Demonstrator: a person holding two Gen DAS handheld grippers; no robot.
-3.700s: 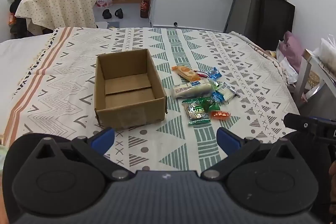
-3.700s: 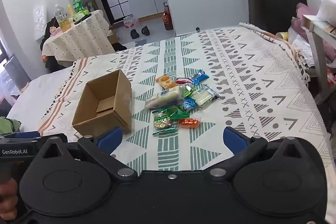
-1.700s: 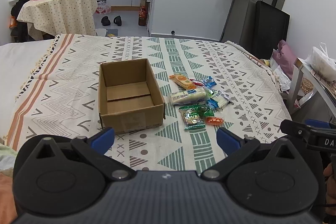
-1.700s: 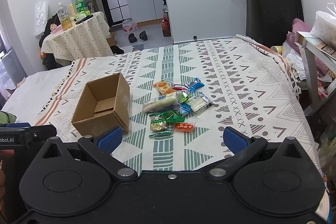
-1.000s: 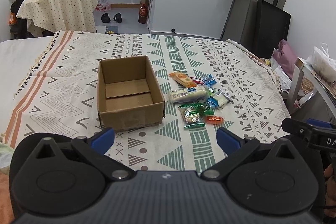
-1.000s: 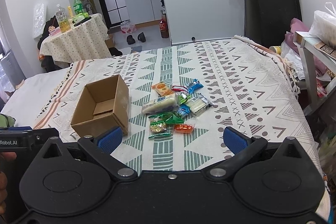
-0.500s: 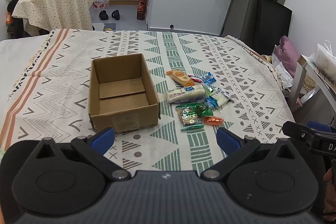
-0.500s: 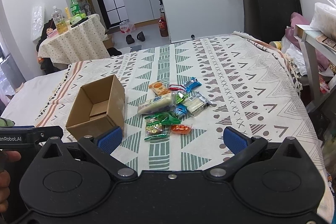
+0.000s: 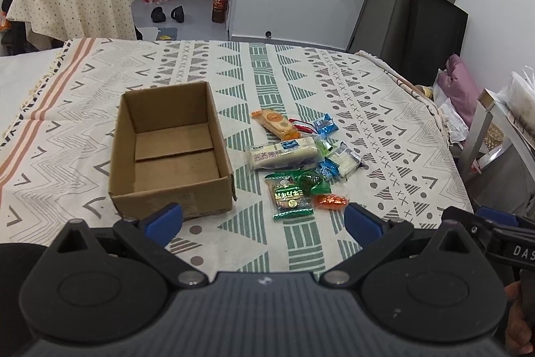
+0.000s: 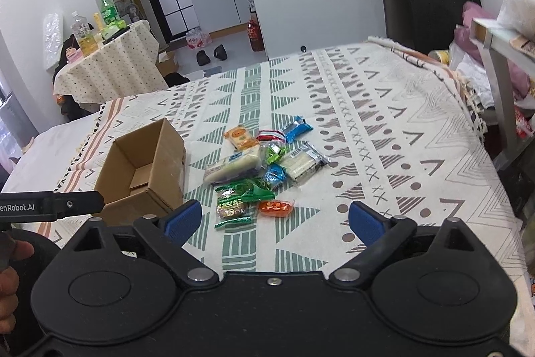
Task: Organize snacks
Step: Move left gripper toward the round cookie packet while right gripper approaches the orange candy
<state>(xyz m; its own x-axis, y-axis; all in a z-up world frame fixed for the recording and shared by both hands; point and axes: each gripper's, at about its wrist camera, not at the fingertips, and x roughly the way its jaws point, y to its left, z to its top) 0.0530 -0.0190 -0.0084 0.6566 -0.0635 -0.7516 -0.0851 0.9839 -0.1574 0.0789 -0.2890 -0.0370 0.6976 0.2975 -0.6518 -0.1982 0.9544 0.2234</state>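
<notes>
the left gripper (image 9: 262, 221) hangs over the patterned cloth (image 9: 384, 136) with its blue fingers (image 9: 164, 218) spread wide and nothing between them. ahead of it and a little toward its left finger stands the open cardboard box (image 9: 170, 153), its near wall just beyond that fingertip. the snack pile (image 9: 301, 163) lies ahead toward its right finger, just beside the box. the right gripper (image 10: 274, 219) is also released, its jaws having just been closing a little, with only cloth between them. straight ahead of it, close past the fingertips, lie the green packet (image 10: 234, 204) and the orange packet (image 10: 276, 208); the long white packet (image 10: 234, 168) is farther on, the box off beyond its left finger.
</notes>
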